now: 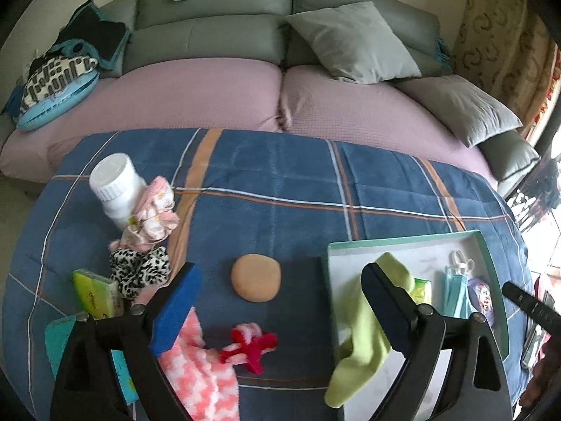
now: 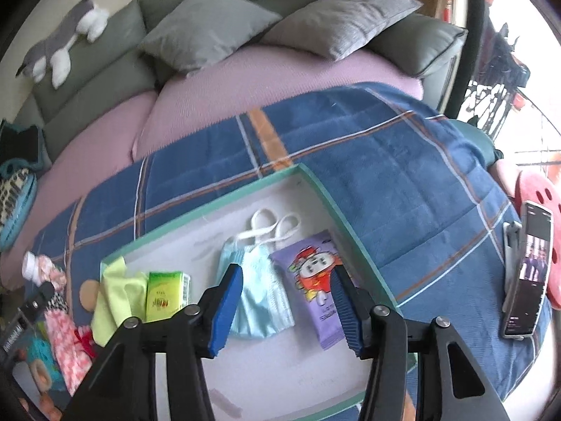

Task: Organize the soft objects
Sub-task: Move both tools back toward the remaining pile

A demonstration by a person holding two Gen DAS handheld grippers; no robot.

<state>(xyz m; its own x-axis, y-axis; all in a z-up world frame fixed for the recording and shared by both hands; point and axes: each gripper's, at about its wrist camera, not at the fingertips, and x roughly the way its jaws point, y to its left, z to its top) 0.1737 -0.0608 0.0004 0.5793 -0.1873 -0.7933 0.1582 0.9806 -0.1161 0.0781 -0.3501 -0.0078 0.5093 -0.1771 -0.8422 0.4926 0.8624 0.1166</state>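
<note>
Left gripper (image 1: 280, 310): jaws wide, nothing between the pads; it hangs over the blue plaid blanket (image 1: 280, 182) betw. the loose items and the tray (image 1: 489, 263). The green sock (image 1: 364, 333) drapes over the tray's left rim, beside the gripper's right finger; contact w/ that finger cannot be told. Right gripper (image 2: 285, 310): jaws part-open, empty, over the tray's floor. Below it lie a light-blue face mask (image 2: 259, 298) and, touching it on the right, a purple packet (image 2: 315, 287); a green tissue pack (image 2: 164, 294) sits near the tray's left rim. On the blanket left of the tray: tan round pad (image 1: 256, 278), red-white knit piece (image 1: 250, 345), pink-white fuzzy cloth (image 1: 200, 379), leopard scrunchie (image 1: 140, 270), white bottle (image 1: 115, 186).
</note>
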